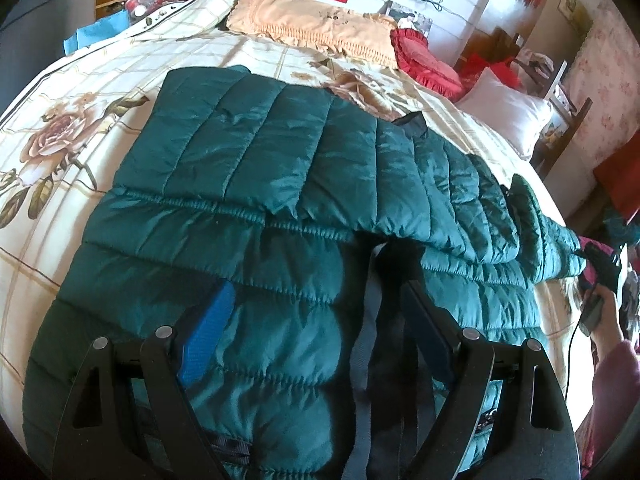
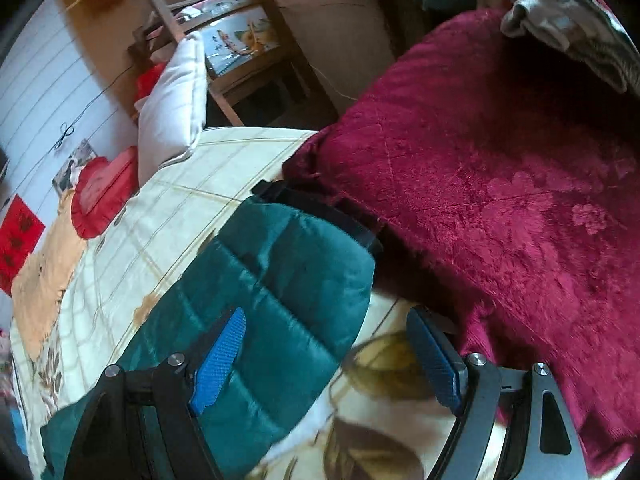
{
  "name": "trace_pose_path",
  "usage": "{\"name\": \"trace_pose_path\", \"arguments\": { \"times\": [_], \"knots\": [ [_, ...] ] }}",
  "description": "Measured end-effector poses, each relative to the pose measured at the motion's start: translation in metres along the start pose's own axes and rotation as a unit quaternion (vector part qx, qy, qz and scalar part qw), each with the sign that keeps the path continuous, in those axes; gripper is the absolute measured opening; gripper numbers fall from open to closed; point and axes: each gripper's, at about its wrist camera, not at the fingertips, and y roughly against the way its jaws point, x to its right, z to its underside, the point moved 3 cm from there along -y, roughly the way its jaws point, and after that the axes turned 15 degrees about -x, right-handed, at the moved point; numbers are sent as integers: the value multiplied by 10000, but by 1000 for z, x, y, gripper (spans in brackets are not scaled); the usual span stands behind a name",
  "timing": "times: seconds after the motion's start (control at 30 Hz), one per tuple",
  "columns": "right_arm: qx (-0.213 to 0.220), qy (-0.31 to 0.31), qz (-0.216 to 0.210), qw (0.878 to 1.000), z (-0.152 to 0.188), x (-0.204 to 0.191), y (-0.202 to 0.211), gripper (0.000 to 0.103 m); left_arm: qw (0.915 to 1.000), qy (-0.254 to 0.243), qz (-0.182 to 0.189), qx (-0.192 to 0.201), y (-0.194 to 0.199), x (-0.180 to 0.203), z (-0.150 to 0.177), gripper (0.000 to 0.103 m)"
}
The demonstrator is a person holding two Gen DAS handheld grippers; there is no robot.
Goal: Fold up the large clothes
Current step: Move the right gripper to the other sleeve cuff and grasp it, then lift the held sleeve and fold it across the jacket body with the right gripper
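The jacket sleeve (image 2: 272, 280) is straddled lengthwise by the open, empty right gripper (image 2: 328, 360); the left gripper (image 1: 316, 336), also open, is held over the jacket body (image 1: 260, 168).

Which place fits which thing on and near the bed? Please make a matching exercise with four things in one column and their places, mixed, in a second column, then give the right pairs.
Things:
1. green puffer jacket
2. white pillow
3. dark red plush blanket
4. red heart-shaped cushion

Places:
A. stands at the bed's corner, near a wooden shelf
B. lies spread out on the floral bedsheet
C. lies beside the beige fringed pillow, near the wall
D. touches the jacket sleeve's dark cuff

Pairs: 1-B, 2-A, 3-D, 4-C
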Motion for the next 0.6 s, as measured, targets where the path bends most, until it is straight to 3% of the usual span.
{"name": "trace_pose_path", "arguments": {
  "times": [0.13,0.2,0.27,0.37,0.6],
  "knots": [
    [155,234,22,9996,-5,-7,-6,81,9999,-28,-81,-69,-5,0,2,85],
    [212,430,-19,9988,-6,-12,-8,65,9999,-18,-86,-86,-5,0,2,85],
    [237,614,147,9977,-6,-18,-12,36,9999,-15,-101,-84,-6,-1,2,85],
    [231,726,-6,9971,-7,-22,-9,13,9999,1,-86,-102,-7,-2,1,85],
    [617,1258,-875,9863,13,-40,55,10,10000,-36,-37,24,0,-3,2,85]
  ]
}}
